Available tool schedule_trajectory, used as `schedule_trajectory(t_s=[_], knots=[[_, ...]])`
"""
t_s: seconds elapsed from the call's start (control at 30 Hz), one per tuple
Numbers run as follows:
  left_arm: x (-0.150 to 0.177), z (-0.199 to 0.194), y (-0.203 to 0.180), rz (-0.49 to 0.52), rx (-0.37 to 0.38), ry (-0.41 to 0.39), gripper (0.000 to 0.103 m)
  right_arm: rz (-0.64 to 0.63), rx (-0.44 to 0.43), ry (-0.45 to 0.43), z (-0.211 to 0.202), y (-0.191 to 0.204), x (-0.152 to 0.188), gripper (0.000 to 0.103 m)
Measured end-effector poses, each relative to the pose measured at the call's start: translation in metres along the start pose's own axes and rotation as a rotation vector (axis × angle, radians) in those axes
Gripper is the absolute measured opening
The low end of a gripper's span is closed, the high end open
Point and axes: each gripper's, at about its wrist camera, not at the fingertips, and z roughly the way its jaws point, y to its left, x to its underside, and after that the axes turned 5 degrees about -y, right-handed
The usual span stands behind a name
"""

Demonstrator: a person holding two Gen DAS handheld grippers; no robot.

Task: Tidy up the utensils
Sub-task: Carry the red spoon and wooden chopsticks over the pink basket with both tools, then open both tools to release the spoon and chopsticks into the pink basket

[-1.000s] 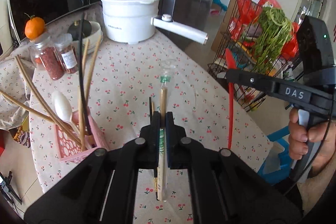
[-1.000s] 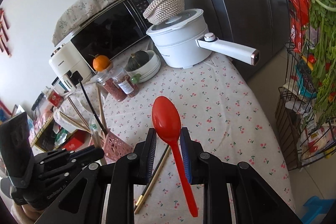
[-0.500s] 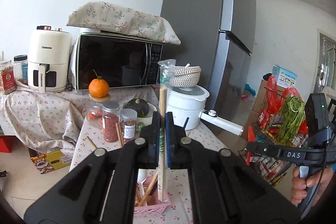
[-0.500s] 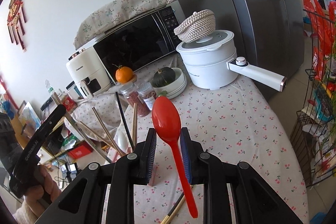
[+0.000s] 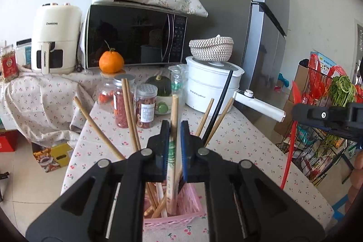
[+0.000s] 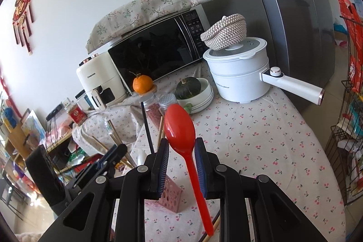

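In the left wrist view, a wrapped chopstick (image 5: 174, 140) is seen upright between the opening jaws of the left gripper (image 5: 175, 128), its lower end inside the pink basket (image 5: 181, 214) at the table's near edge. In the right wrist view, a red spoon (image 6: 181, 133) is clamped by the right gripper (image 6: 181, 146) above the table (image 6: 261, 140).

The left tongs (image 5: 175, 128), which a second ago gripped the clear-sleeved pair of wooden chopsticks (image 5: 173, 142) low over the cherry-print tabletop (image 5: 249, 140), now stand above the pink perforated plastic holder (image 5: 181, 212). The sleeved pair's lower end now sits inside that holder, and the jaws are opening around it. The right tongs (image 6: 180, 146), gripping the red plastic spoon (image 6: 181, 133), are now closer to the holder than before.
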Motion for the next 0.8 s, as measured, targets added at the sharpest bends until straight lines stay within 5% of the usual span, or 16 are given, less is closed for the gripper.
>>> schedule_trajectory(t_s=[0.23,0.57,0.8], knots=[[-0.009,-0.016,0.030,-0.123,-0.035,0.155,0.041,0.035,-0.076,-0.073,0.003,0.022,-0.005,0.023],[-0.003,-0.037,0.083,-0.205,-0.098,0.327,0.045,0.013,-0.181,-0.120,0.034,0.081,0.003,0.023],[-0.003,-0.042,0.099,-0.243,-0.090,0.346,0.045,0.045,-0.080,-0.179,0.063,0.096,0.017,0.023]])
